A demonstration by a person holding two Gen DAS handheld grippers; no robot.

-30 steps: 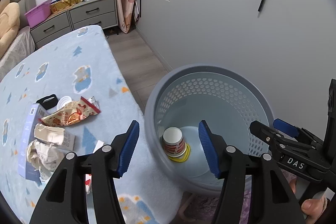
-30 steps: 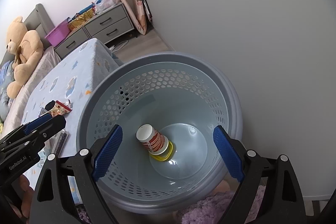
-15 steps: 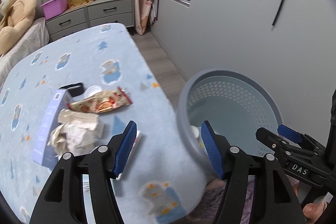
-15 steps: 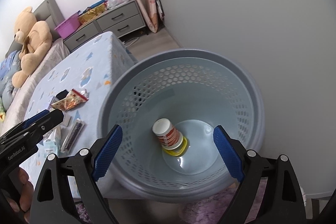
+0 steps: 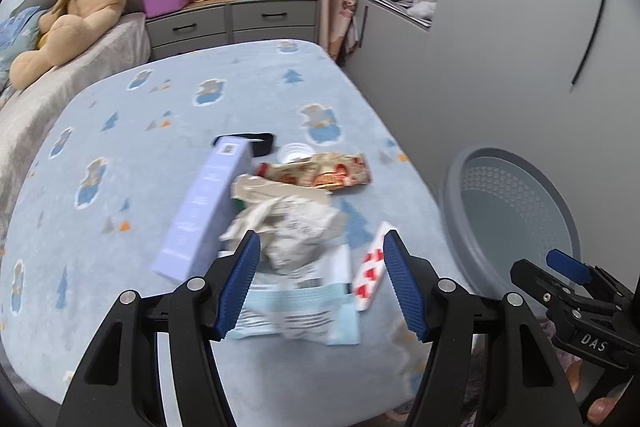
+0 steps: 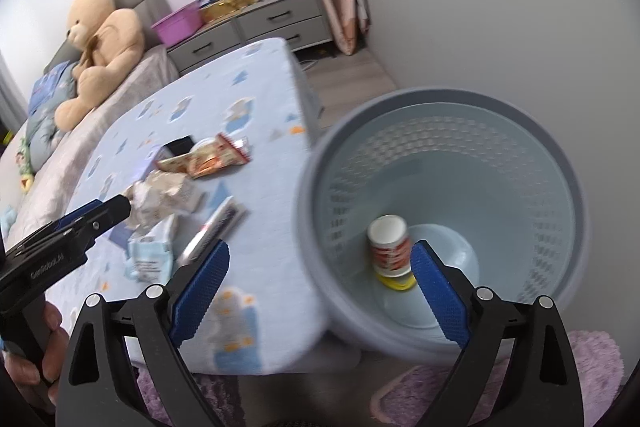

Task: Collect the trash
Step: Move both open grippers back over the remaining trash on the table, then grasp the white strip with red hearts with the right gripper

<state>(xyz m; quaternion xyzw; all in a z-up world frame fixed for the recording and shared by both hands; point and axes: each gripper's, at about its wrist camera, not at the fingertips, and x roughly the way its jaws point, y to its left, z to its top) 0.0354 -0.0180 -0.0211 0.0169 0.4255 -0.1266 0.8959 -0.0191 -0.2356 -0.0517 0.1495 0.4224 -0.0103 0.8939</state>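
Left gripper (image 5: 320,279): nearest in the left wrist view, tilted down over the trash pile; jaws apart and released, with nothing pressed between the blue pads.
Right gripper (image 6: 320,291): jaws spread wide and have just been opening further; nothing is between them. One pad lies over the table edge, the other over the basket.
Hands: part of a hand (image 6: 36,359) grips the left tool's handle at the near left of the right wrist view.
Table (image 5: 120,147): covered by a light blue cloth printed with trees and small figures.
Pale blue packet (image 5: 304,311): flat on the cloth, nearest of the trash, just beyond the left gripper's pads.
Red-and-white wrapper (image 5: 370,267): just right of the packet, near the table's right edge.
Crumpled paper (image 5: 296,227): just beyond the packet, touching it.
Lilac box (image 5: 204,211): long, lying left of the crumpled paper and running away from the camera.
Snack wrapper (image 5: 324,173): beyond the paper, with a small white lid (image 5: 296,151) and a black object (image 5: 260,141) at its far side.
Basket (image 6: 556,155): grey, perforated, on the floor right of the table, touching its edge.
Cup (image 6: 390,247): red and white, lying on its side on the basket's bottom.
Far: a teddy bear (image 5: 76,3) on a bed at left, a grey dresser (image 5: 240,19) against the back wall.
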